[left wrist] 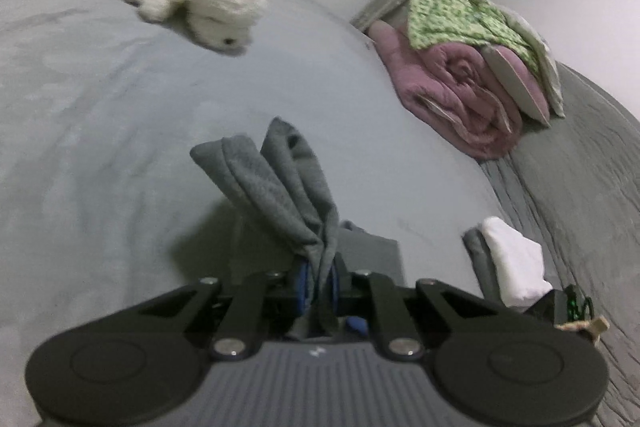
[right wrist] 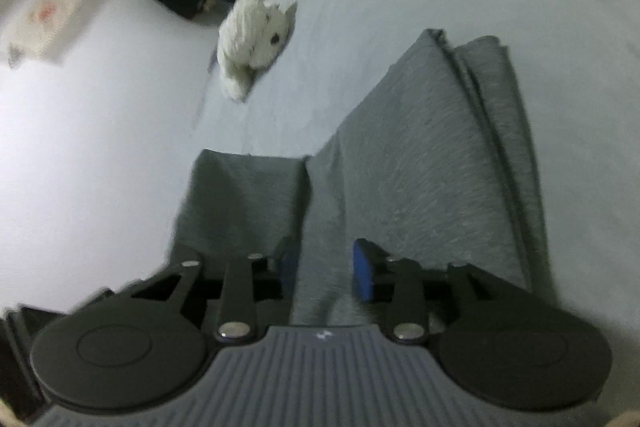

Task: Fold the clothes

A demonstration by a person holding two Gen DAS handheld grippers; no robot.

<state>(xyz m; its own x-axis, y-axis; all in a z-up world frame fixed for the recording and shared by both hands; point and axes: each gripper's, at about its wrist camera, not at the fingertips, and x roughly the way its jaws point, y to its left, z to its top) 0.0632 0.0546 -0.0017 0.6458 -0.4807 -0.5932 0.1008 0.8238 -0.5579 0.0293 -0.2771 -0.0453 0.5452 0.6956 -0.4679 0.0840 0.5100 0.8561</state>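
Fabric filled the left wrist view: the left gripper [left wrist: 318,287] had its jaws pinched tight on a bunched corner of the heather-grey knit garment [left wrist: 276,183], whose folds rose forward and away from the jaws above the pale grey bed sheet [left wrist: 100,107]. Far ahead and left of the jaws lay a white plush toy [left wrist: 200,1]. Ahead and well to the right sat a rolled mauve quilt [left wrist: 452,87] with a green patterned cloth [left wrist: 460,15] on top. Near the jaws on the right lay a small folded white cloth [left wrist: 516,259] against another grey piece.

From the right wrist view, the right gripper [right wrist: 328,273] had its jaws standing apart, blue pads either side of a ridge of the same garment [right wrist: 420,147] without squeezing it. The cloth stretched forward from the jaws in a long panel, with layered edges to the right and a darker flap just ahead on the left. The plush toy [right wrist: 256,47] lay far ahead to the left.

I judged a fold to be under way, one end lifted, the other lying on the bed. To do it well, the right jaws would need a firm bite on all layers at the edge; both grippers should then carry level and taut, so the layers stay aligned and the free flap does not slip out crooked.
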